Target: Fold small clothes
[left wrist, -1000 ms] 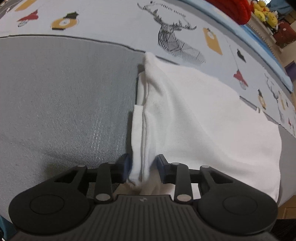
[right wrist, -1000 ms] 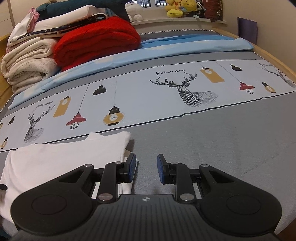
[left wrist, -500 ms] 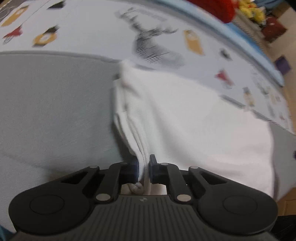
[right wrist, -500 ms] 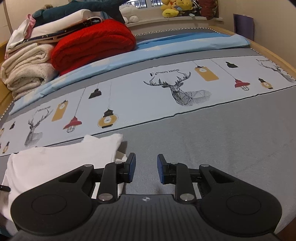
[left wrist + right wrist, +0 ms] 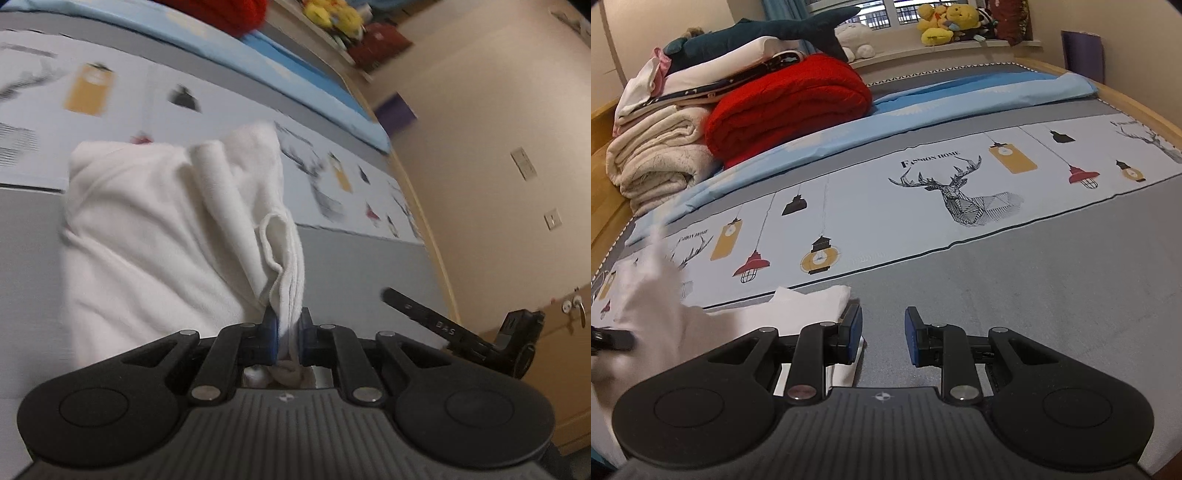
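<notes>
White cloth (image 5: 155, 240) lies on the grey bed cover (image 5: 1052, 295), one hemmed edge lifted and pinched tight in the left gripper (image 5: 287, 332). Beside the cloth's far corner the right gripper (image 5: 882, 332) hangs just over the cover, its jaws parted around nothing

Our left gripper (image 5: 287, 332) pinches white cloth (image 5: 155, 236) between its pads; our right gripper (image 5: 882, 341) tilts downward, jaws apart, holding nothing.
</notes>
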`<state>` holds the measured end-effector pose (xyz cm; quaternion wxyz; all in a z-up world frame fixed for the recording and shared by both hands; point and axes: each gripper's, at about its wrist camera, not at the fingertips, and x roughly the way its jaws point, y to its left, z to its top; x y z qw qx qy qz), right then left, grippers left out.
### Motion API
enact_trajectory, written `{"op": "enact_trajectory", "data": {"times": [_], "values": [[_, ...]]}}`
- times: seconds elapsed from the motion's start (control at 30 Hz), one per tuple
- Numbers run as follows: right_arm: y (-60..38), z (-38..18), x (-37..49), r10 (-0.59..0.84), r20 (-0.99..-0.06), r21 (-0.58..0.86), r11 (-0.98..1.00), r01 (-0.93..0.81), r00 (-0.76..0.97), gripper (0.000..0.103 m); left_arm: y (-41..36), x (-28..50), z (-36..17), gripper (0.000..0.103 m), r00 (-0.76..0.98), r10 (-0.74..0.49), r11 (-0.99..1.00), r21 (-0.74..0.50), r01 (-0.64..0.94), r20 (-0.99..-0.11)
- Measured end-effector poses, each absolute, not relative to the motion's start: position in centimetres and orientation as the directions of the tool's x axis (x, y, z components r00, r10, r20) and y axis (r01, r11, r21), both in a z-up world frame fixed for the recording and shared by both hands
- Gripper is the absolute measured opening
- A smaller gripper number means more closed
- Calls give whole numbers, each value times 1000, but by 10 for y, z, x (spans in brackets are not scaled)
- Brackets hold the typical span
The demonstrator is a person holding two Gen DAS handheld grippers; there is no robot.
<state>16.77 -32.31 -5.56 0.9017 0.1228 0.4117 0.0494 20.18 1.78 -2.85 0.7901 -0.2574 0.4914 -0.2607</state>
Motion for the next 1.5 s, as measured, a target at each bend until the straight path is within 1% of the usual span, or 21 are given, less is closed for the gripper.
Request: {"op": "enact_trajectory", "data": {"times": [0.1, 0.17, 0.2, 0.33, 0.43, 0.5, 0.6, 0.63, 0.7, 0.77, 0.9, 1.07, 1.13, 1.17, 1.27, 1.33, 1.4, 1.47, 1.5], "values": [[-323, -55, 168, 192, -727, 265, 964, 12, 659, 26, -22, 207, -33, 17, 340, -707, 700, -681, 214, -620], [-323, -55, 168, 196, -725, 270, 963, 10, 661, 26, -26, 204, -26, 22, 346, -736, 670, -699, 250, -582], [-324, -56, 168, 200, -726, 274, 962, 11, 658, 26, -23, 202, -23, 27, 360, -731, 676, -688, 263, -580], [-321, -60, 171, 241, -733, 312, 950, -1, 636, 26, 1, 199, -31, 27, 361, -633, 772, -594, 225, -685], [-312, -68, 178, 323, -741, 392, 920, -11, 588, 26, 16, 192, -48, 27, 308, -557, 831, -514, 215, -771], [-301, -73, 184, 377, -745, 443, 896, -14, 550, 26, 25, 186, -58, 27, 289, -533, 844, -479, 240, -795], [-280, -80, 192, 416, -756, 478, 878, -9, 505, 26, 35, 177, -73, 27, 260, -512, 854, -452, 257, -819], [-273, -84, 196, 424, -763, 484, 875, -4, 488, 27, 37, 174, -78, 29, 255, -512, 852, -449, 269, -820], [-259, -94, 204, 420, -790, 479, 877, 23, 446, 36, 42, 169, -88, 30, 249, -498, 859, -433, 274, -831], [-249, -107, 211, 393, -830, 451, 890, 61, 395, 39, 53, 165, -91, 30, 262, -484, 867, -416, 277, -835], [-234, -124, 217, 318, -889, 368, 924, 101, 330, 40, 59, 167, -87, 32, 273, -495, 858, -416, 300, -825], [-216, -126, 216, 268, -909, 296, 954, 43, 319, 40, 56, 170, -82, 34, 282, -484, 861, -392, 325, -828], [-210, -124, 214, 258, -906, 277, 961, 8, 335, 23, 57, 168, -81, 34, 284, -475, 865, -381, 327, -833], [-208, -121, 214, 258, -900, 272, 962, -8, 351, 13, 58, 169, -81, 34, 288, -469, 868, -376, 324, -835], [-209, -101, 208, 287, -852, 293, 954, -56, 438, 10, 59, 170, -80, 34, 292, -472, 867, -379, 322, -832], [-223, -79, 202, 324, -773, 352, 934, -55, 546, 10, 58, 170, -79, 34, 290, -479, 862, -382, 332, -829], [-238, -68, 199, 307, -724, 374, 927, -22, 618, 10, 55, 168, -81, 34, 276, -482, 857, -381, 346, -832], [-245, -72, 203, 209, -755, 293, 955, 35, 621, 11, 49, 167, -85, 34, 265, -461, 861, -355, 363, -847], [-246, -79, 207, 157, -783, 242, 968, 63, 602, 14, 46, 166, -87, 34, 259, -451, 863, -344, 371, -854]]}}
